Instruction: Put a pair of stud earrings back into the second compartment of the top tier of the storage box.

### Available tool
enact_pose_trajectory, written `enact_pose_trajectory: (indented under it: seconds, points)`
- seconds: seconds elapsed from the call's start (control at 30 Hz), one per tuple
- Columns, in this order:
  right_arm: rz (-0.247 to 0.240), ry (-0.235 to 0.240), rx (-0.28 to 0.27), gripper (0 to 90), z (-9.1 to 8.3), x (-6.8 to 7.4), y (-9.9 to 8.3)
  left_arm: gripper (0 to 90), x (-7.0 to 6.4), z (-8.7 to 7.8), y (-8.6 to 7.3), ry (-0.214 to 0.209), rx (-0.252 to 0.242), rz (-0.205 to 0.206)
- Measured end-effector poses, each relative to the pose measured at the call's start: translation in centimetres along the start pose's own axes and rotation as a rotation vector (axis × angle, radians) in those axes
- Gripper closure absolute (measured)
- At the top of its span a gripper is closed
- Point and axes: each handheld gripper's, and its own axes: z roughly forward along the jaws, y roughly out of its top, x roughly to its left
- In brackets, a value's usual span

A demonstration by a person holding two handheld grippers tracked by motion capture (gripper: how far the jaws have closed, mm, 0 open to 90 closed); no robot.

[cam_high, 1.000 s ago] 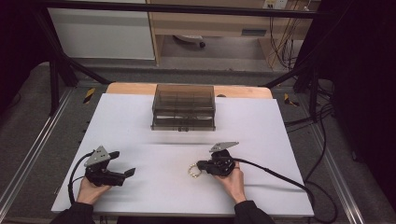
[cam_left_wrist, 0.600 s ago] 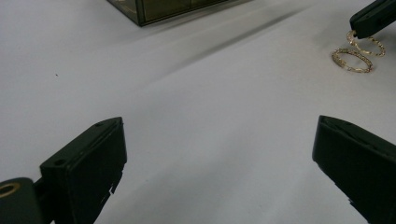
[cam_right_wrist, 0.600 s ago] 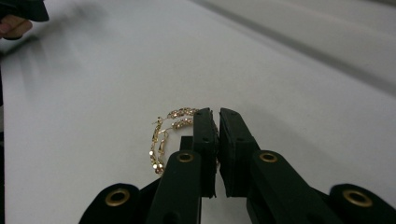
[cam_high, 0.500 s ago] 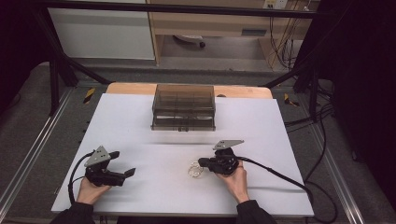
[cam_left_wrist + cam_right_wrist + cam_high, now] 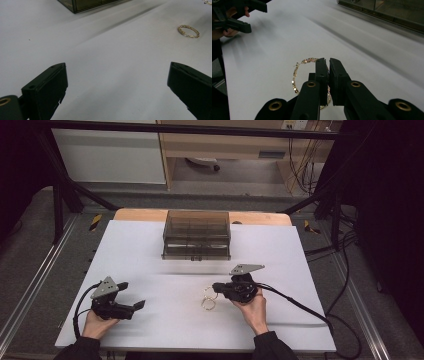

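Your widest free room is the bare white table (image 5: 150, 260) between the two grippers and toward its left edge; nothing lies there. At the far middle the smoky clear box (image 5: 196, 235) blocks any straight reach beyond it, though open lanes run past it on both sides. Near your right gripper (image 5: 216, 287) two gold bangles lie or hang: one bangle (image 5: 208, 304) sits flat on the table, the other bangle (image 5: 309, 75) crosses the nearly closed jaws.

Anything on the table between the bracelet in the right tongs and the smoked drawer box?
Nothing visible. The right tongs are shut on a gold bracelet, and only bare white table lies between it and the drawer box. A second bracelet sits nearer the person, off that line.
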Motion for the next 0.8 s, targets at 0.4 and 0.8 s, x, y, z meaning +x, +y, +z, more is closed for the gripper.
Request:
enact_pose_trajectory:
  seconds: [0.4,0.8]
  points:
    - [-0.007,-0.029,-0.029,86.3,-0.5,-0.1,2.3,2.9,0.0,0.0,0.0,-0.003,0.001,0.0]
    - [-0.006,-0.053,-0.071,86.3,-0.8,0.0,4.9,2.9,0.0,0.1,0.0,-0.003,0.008,0.002]
